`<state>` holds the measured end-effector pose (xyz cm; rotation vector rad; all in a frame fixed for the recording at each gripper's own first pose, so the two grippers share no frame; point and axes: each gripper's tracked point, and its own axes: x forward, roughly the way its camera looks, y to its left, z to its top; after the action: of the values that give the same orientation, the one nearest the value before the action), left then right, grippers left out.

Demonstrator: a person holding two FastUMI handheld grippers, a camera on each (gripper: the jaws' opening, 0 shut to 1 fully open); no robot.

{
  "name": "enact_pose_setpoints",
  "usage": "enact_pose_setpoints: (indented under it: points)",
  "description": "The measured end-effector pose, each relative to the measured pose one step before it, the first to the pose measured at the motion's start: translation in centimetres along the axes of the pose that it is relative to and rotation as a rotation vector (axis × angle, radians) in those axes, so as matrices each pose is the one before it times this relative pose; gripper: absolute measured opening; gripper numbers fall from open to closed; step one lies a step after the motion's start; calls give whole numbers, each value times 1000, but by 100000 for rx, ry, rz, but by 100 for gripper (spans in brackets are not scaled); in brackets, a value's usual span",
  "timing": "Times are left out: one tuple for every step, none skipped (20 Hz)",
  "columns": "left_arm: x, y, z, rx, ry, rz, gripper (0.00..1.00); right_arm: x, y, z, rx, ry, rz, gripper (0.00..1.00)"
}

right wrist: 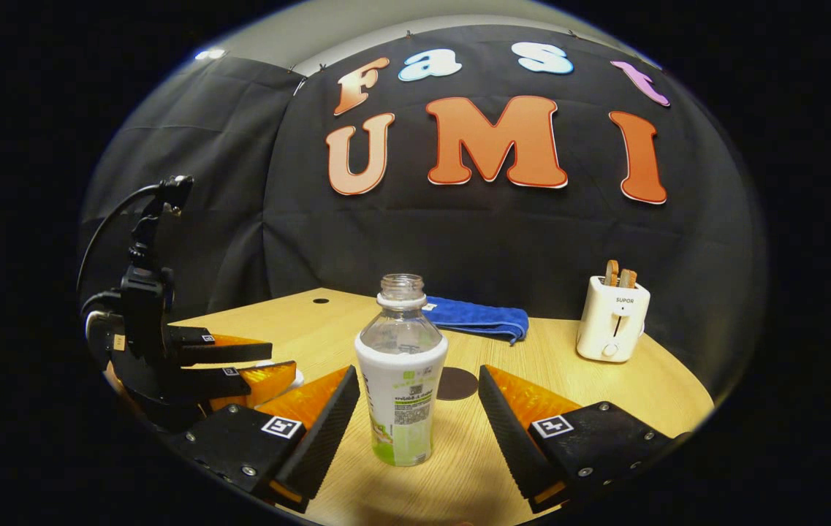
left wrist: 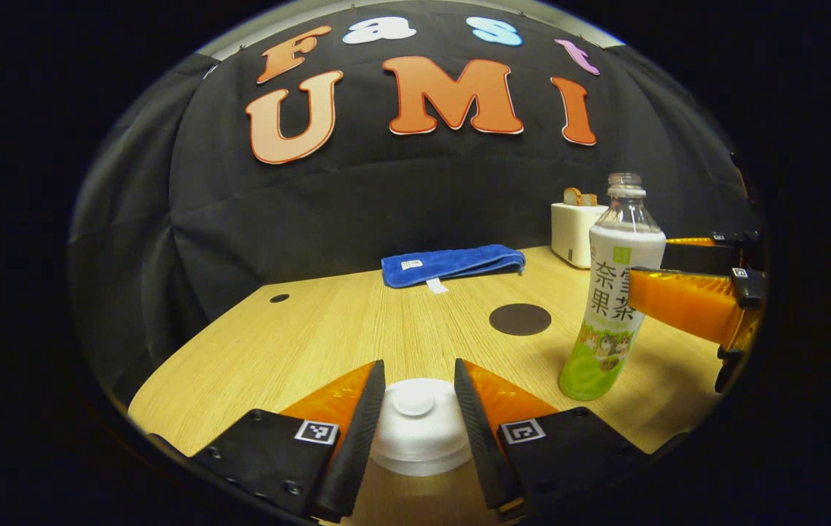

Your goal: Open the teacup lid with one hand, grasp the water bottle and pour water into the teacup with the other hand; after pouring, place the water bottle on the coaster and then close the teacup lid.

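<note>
The left tongs (left wrist: 419, 409) stood wide around the teacup lid (left wrist: 419, 427), one finger on each side with a visible gap to the lid's rim, so no grip existed yet. The right tongs (right wrist: 419, 420) were likewise wide, straddling the water bottle (right wrist: 402, 380) without touching it.

Probable faults from this state:
- Lid slip. The lid looked smooth and domed, with a small round knob on top. Fingers closing on the sloping rim rather than squarely on its sides could squeeze it out, or drag the teacup along the counter (left wrist: 357, 321).
- Bottle tip-over. The bottle was tall, narrow and uncapped, and stood upright near the counter's front edge. One finger arriving before the other could push it over and spill it.
- Collision. In the left gripper view the right tongs sat just beside the bottle and near the lid; the two tools worked close together and could foul each other during the pour.

Appearance: the lid was white and sat closed on the cup, whose body was hidden below. The bottle had a clear neck and a white-and-green label sleeve; its fill level could not be judged. The dark round coaster (left wrist: 520, 319) lay bare beyond the bottle.
</note>
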<state>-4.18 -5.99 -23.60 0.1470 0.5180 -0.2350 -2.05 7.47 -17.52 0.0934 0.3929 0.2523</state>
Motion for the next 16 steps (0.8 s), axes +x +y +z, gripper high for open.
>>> enact_pose_setpoints:
  points:
    - [92,203,-26,404,387,1112,62,114,-185,-196,215,207,-187,98]
    - [230,57,-251,602,1013,43,56,38,38,-66,460,154,387,98]
    - [-43,-126,-143,-40,595,-34,50,-10,72,-51,622,65,276,99]
    - [224,241,283,226,-609,1738,50,107,-55,-57,451,110,336,99]
    - [-123,167,87,-874,-315,264,43,73,36,-47,114,-19,192,98]
    - [118,170,22,-189,-110,784,40,90,6,-11,-121,47,84,99]
    - [-58,26,-183,250,611,146,36,46,43,-157,-328,60,60,98]
    - [64,-18,-110,829,109,20,36,47,-15,22,-362,132,-26,98]
    - [141,-70,147,-14,32,0,36,10,48,-71,-422,215,23,98]
    - [-144,84,26,381,184,126,36,46,-91,-132,-499,348,-206,98]
    - [36,242,175,-678,-934,928,36,109,71,-221,-468,378,25,98]
    - [236,-34,-86,-900,-16,-58,31,33,12,-61,-357,366,4,98]
    - [-59,-39,39,235,-281,-80,27,68,36,-119,-230,296,-25,98]
    - [44,-6,33,-176,-145,-18,27,46,-3,-97,-109,312,152,98]
    - [-62,-95,7,78,-160,-567,27,36,156,-60,-34,297,181,98]
    - [-26,-104,136,-72,-660,-382,27,121,114,-105,22,445,326,98]
